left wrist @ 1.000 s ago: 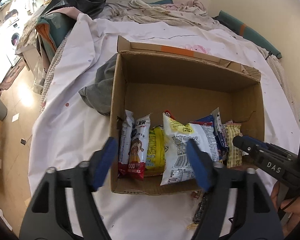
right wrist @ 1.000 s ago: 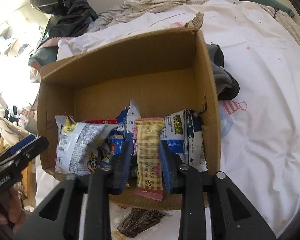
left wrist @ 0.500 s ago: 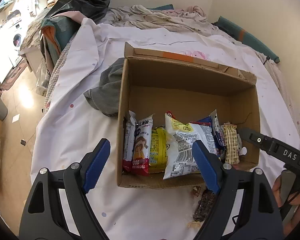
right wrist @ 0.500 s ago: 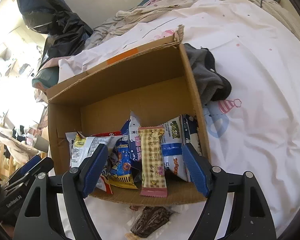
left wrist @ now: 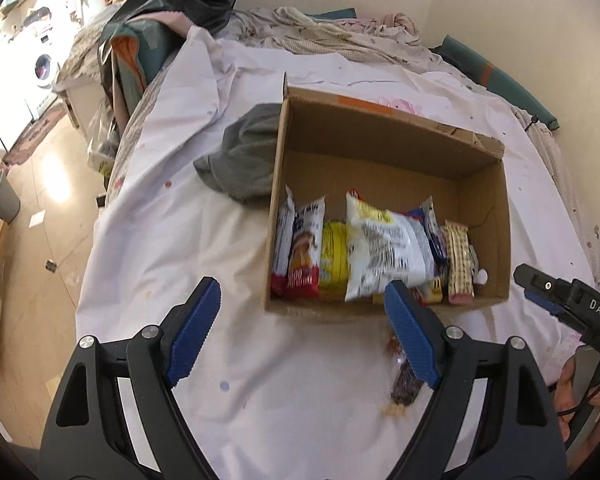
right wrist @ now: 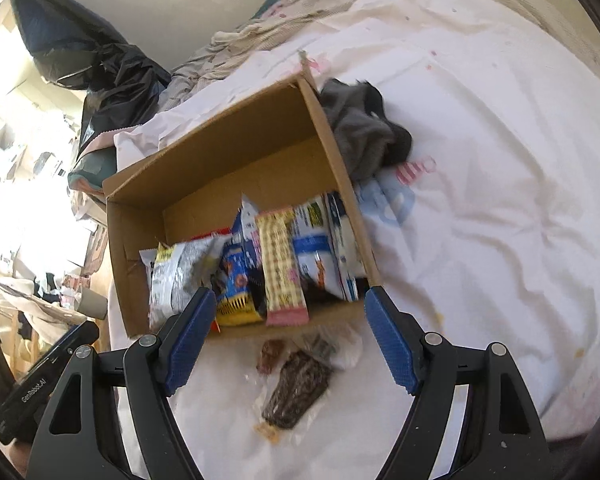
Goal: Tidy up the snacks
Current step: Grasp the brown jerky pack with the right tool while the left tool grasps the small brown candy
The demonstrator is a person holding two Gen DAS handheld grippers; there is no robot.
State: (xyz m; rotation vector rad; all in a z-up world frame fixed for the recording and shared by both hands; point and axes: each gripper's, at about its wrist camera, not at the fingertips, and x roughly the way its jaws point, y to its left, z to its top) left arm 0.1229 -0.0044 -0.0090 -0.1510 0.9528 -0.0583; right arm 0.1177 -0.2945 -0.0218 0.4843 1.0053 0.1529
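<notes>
Hovering spread wide and holding nothing: left gripper (left wrist: 302, 330), right gripper (right wrist: 286, 336). Standing upright inside cardboard box (left wrist: 384, 142): snack packets (left wrist: 384, 254).

The print on the snack packets (left wrist: 384, 256) in the cardboard box (left wrist: 384, 152) is too blurred to read. In the left view, a blue finger (left wrist: 410, 340) hides the top of the dark wrapper (left wrist: 406, 386). The grey cloth (right wrist: 364, 132) runs behind the box wall.
</notes>
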